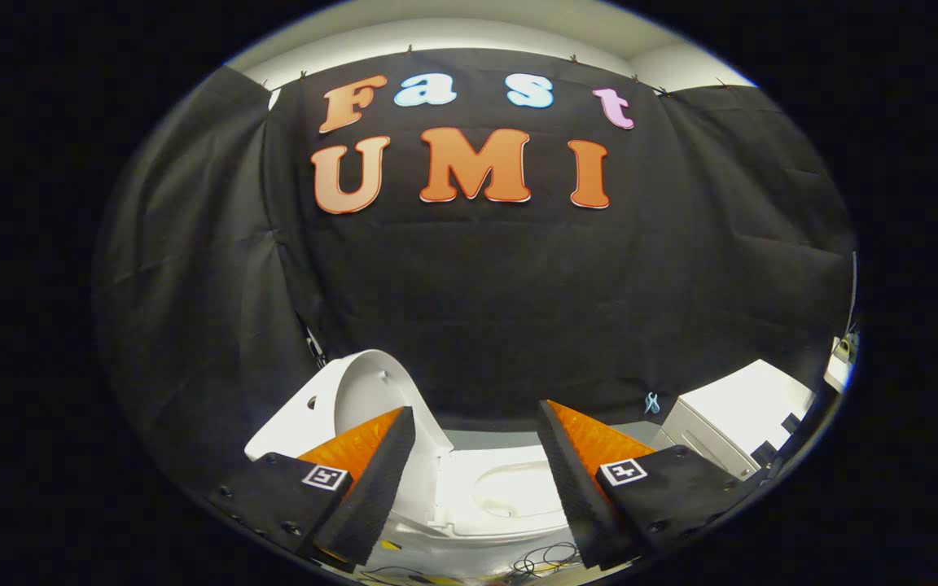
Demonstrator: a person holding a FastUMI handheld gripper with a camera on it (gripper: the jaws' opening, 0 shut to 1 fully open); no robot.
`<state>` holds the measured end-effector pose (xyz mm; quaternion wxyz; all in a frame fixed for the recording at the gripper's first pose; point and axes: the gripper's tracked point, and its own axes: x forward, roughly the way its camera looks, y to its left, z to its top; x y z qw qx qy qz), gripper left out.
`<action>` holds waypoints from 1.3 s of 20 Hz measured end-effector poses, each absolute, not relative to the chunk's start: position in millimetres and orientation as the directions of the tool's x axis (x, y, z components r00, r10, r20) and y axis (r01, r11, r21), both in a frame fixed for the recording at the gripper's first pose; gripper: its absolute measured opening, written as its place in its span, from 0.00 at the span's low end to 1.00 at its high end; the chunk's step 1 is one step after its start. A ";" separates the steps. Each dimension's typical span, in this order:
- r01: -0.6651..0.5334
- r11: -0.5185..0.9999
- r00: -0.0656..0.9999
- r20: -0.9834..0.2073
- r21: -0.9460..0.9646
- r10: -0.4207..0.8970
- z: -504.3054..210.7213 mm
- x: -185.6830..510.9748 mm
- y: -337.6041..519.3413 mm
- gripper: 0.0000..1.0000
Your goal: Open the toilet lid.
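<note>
Gripper (475,423) fingers stand wide apart and grip nothing, with the toilet lid (371,391) raised upright beyond them and the open toilet bowl (510,488) between them.

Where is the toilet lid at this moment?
In the gripper view the toilet lid stands raised, beyond the left finger of the open gripper, against the black cloth wall, left of the bowl.

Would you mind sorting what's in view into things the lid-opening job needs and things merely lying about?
Job:
- toilet lid, raised
- toilet, bowl beyond the fingers
- gripper, open, holding nothing

Lying about:
- white box beside the toilet
- loose cables on the floor
</note>
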<state>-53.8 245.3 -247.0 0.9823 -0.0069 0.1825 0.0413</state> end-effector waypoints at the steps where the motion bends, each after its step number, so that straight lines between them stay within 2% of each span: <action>1: -0.077 0.997 0.934 -0.349 0.019 0.079 -238.6 -52.6 237.6 0.97; 8: 0.001 1.000 0.972 -0.234 -0.007 -0.003 -167.3 -45.9 163.3 0.98; 18: 0.067 0.997 0.987 -0.150 0.035 -0.062 -124.2 -44.8 103.5 0.98; 26: 0.068 0.997 0.991 -0.116 0.022 -0.065 -95.1 -45.9 84.0 0.97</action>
